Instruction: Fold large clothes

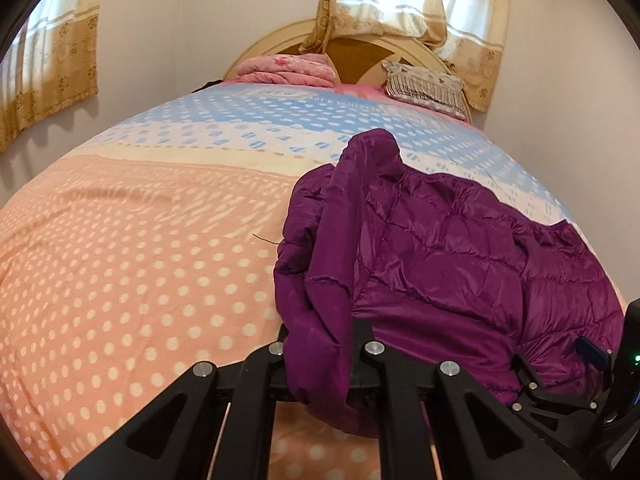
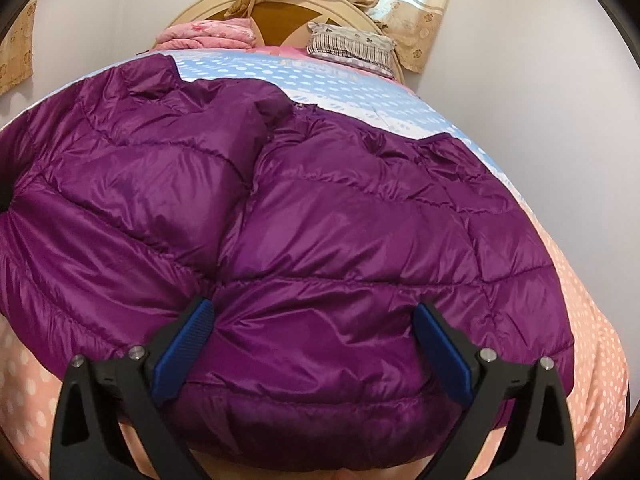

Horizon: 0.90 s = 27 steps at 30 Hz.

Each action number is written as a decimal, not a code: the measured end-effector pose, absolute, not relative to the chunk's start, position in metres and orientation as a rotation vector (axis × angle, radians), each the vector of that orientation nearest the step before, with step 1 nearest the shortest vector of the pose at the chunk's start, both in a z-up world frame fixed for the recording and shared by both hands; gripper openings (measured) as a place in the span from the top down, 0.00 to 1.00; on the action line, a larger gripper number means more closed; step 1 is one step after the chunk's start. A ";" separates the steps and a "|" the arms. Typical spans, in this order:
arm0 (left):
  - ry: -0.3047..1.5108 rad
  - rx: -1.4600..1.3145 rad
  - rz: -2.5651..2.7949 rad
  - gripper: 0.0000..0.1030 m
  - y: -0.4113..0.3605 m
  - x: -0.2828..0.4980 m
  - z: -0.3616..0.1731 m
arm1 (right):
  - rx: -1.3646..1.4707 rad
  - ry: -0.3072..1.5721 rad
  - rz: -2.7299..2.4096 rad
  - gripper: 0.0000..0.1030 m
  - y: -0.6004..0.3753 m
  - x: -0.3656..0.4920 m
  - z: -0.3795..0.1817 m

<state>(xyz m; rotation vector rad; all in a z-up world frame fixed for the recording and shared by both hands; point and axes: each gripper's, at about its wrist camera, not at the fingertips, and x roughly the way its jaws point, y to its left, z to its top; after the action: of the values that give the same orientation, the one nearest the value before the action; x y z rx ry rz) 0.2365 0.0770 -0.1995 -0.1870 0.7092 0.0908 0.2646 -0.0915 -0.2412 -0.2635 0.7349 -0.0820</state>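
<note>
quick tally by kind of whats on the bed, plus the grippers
jacket: 1, purple
folded pink quilt: 1
pillow: 1
grippers: 2, left gripper shut on the jacket's edge, right gripper open over the hem
total: 5

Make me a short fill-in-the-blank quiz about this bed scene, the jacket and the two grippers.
1. The quilted puffer jacket lying on the polka-dot bedspread is ____ in colour.
2. The left gripper is shut on a fold of the ____.
3. The right gripper has its blue pads spread ____ over the jacket's hem.
4. The folded blanket by the headboard is ____.

Missing words: purple; jacket; open; pink
</note>
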 end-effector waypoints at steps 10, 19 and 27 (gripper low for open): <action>0.627 -0.175 0.179 0.94 0.120 0.212 -0.166 | -0.314 0.700 0.048 0.05 -0.030 0.250 -0.240; 0.458 0.018 0.019 0.94 0.031 0.218 -0.098 | -0.167 0.617 -0.016 0.05 -0.160 0.238 -0.185; 0.438 0.278 -0.225 0.94 -0.116 0.251 -0.112 | 0.002 0.675 -0.320 0.05 -0.318 0.242 -0.192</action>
<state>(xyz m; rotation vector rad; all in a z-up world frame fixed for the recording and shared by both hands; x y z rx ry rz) 0.2509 -0.1157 -0.1123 0.2780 0.4381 -0.2255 0.2415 -0.3179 -0.1924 0.0019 0.6746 -0.3201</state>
